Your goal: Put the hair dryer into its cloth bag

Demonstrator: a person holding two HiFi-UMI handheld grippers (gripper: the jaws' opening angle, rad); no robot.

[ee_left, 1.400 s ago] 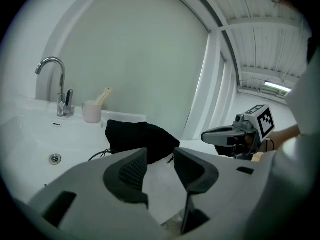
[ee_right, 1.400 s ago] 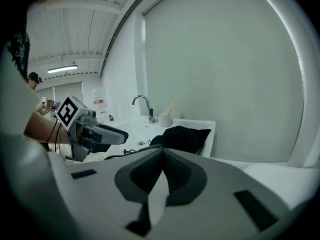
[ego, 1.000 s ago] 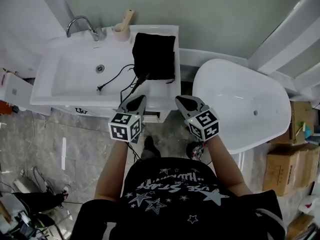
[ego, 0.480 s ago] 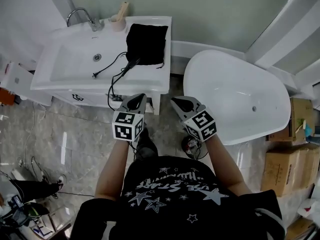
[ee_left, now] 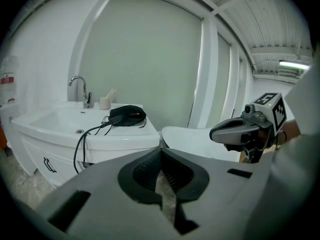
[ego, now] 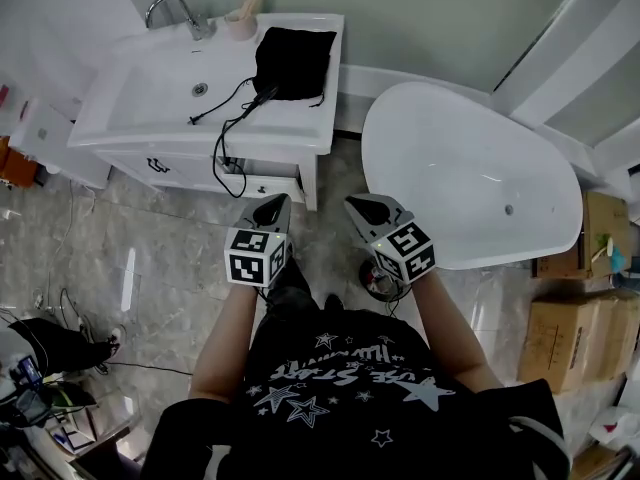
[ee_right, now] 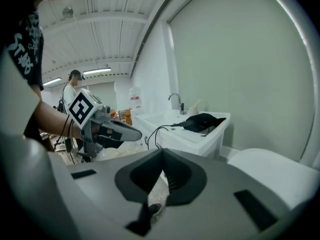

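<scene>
The black cloth bag [ego: 293, 61] lies on the white vanity top to the right of the basin. A black handle end [ego: 262, 98] sticks out of its near edge, and a black cord [ego: 222, 138] trails over the counter and hangs down the cabinet front. The rest of the hair dryer is hidden in the bag. My left gripper [ego: 272, 206] and right gripper [ego: 362, 206] hover side by side over the floor, well short of the vanity, both shut and empty. The bag [ee_left: 128, 115] also shows far off in the left gripper view, and in the right gripper view as a black bag [ee_right: 202, 120].
A white sink basin [ego: 165, 93] with a faucet [ego: 178, 16] and a cup [ego: 241, 25] sits left of the bag. A white bathtub [ego: 470, 183] stands at the right, cardboard boxes [ego: 590, 298] beyond it. Cables and gear lie on the floor at lower left.
The vanity and bag now lie farther from both grippers than a second ago, as the person has backed away. Both grippers stay shut and empty.
</scene>
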